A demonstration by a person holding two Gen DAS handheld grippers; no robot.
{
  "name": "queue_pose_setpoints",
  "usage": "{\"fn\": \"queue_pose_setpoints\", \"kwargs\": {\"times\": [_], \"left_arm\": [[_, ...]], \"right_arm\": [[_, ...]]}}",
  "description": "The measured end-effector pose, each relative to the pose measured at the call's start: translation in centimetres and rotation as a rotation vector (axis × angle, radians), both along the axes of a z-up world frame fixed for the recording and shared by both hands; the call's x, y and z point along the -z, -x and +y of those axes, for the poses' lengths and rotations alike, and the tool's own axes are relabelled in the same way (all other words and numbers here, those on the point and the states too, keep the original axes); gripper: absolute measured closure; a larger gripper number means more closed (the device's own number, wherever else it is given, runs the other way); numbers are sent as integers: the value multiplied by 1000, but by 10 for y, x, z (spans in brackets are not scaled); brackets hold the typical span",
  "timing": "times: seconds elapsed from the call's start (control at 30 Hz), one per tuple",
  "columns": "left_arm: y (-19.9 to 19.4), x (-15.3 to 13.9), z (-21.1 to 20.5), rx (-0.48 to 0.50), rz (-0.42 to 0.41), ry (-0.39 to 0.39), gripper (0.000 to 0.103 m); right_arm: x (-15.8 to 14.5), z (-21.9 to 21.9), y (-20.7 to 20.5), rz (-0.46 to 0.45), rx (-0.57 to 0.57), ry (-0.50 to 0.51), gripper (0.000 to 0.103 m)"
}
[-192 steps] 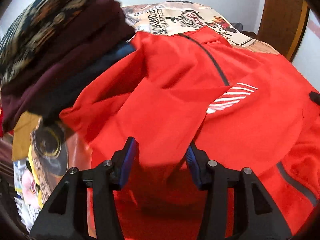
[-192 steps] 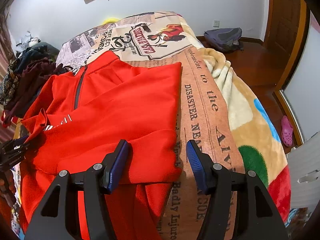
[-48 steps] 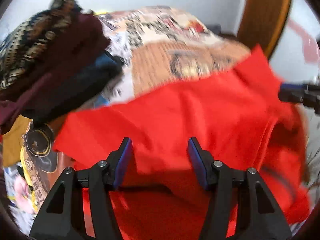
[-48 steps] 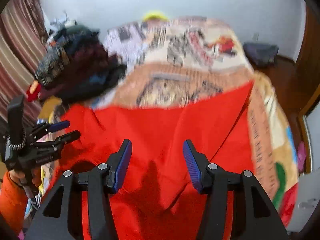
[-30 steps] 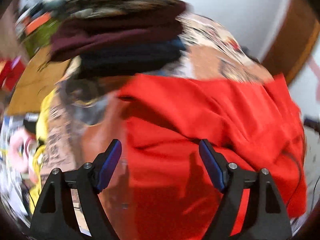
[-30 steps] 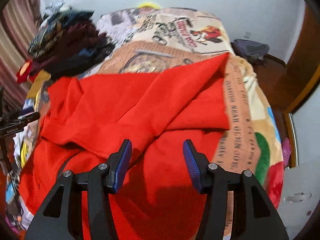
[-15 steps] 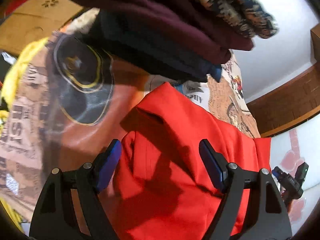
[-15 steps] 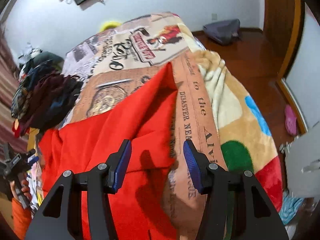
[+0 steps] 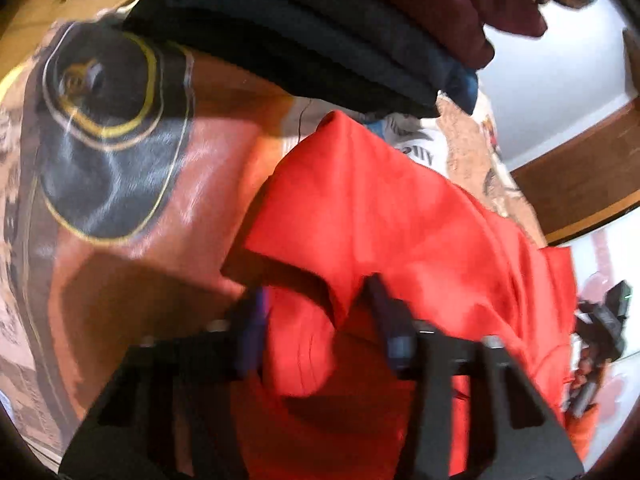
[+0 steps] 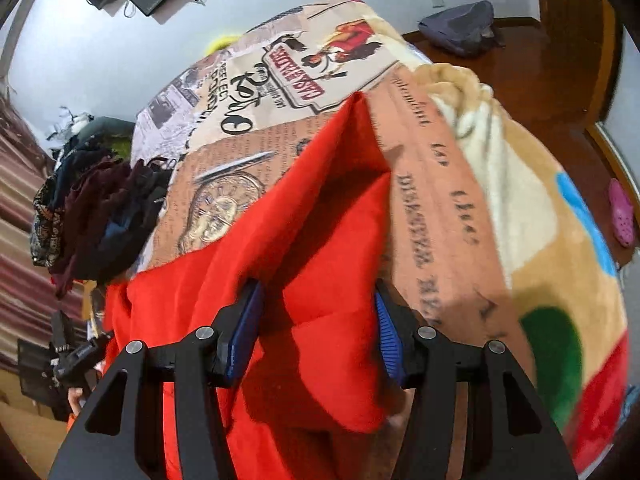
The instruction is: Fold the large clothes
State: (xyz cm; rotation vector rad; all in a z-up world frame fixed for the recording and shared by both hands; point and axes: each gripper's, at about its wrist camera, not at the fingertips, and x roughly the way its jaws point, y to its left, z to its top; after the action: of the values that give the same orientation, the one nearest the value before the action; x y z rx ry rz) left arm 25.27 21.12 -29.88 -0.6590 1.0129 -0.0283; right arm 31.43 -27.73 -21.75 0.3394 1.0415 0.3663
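Observation:
A large red jacket (image 9: 392,220) lies partly folded on the printed blanket (image 9: 120,184); it also shows in the right wrist view (image 10: 320,216). My left gripper (image 9: 316,300) is open, low over a folded corner of the jacket, with red cloth between its fingers. My right gripper (image 10: 316,300) is open over the jacket's right edge, with red cloth between its blue pads (image 10: 386,328). Neither grips the cloth. The right gripper shows at the far right of the left wrist view (image 9: 600,328), and the left gripper at the lower left of the right wrist view (image 10: 76,356).
A stack of folded dark clothes (image 9: 360,28) sits just beyond the jacket on the left, also seen in the right wrist view (image 10: 100,216). The bed's right edge drops to a wooden floor (image 10: 560,92) with a grey bag (image 10: 460,32) and a pink shoe (image 10: 622,212).
Since 6.4 s ago the jacket was folded over, hiding its zip and stripes. In the last second both grippers dropped lower over the red cloth, and the left one's jaws narrowed.

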Motion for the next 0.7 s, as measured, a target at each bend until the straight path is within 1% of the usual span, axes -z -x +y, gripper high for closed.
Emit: {"fn": "queue_pose_setpoints", "kwargs": {"times": [0.03, 0.07, 0.1, 0.13, 0.23, 0.33, 0.4, 0.47, 0.57, 0.63, 0.7], "left_arm": [[3, 1, 2, -9, -5, 18, 76], [7, 3, 5, -13, -11, 47, 84], [9, 2, 7, -17, -17, 67, 88], [11, 2, 8, -20, -20, 73, 89], [10, -13, 10, -32, -42, 33, 91], [3, -41, 9, -35, -94, -26, 92], [-9, -63, 4, -25, -123, -84, 93], [-18, -75, -1, -15, -135, -135, 93], [-33, -77, -6, -14, -124, -178, 93], [-42, -69, -6, -24, -102, -173, 92], [-52, -52, -9, -24, -64, -203, 92]], "right_arm": [[0, 3, -1, -7, -7, 11, 77], [0, 5, -1, -18, -10, 17, 82], [-2, 6, -2, -27, -12, 16, 88], [-5, 7, -3, -44, -20, 11, 91], [-19, 12, -6, -91, -39, 32, 93], [-38, 22, -9, -146, -53, 61, 94], [-51, 30, -13, -190, -60, 84, 94], [-60, 36, -18, -219, -59, 97, 94], [-67, 42, -26, -247, -40, 115, 94], [-64, 44, -34, -248, -23, 132, 94], [-54, 44, -43, -224, -4, 163, 94]]}}
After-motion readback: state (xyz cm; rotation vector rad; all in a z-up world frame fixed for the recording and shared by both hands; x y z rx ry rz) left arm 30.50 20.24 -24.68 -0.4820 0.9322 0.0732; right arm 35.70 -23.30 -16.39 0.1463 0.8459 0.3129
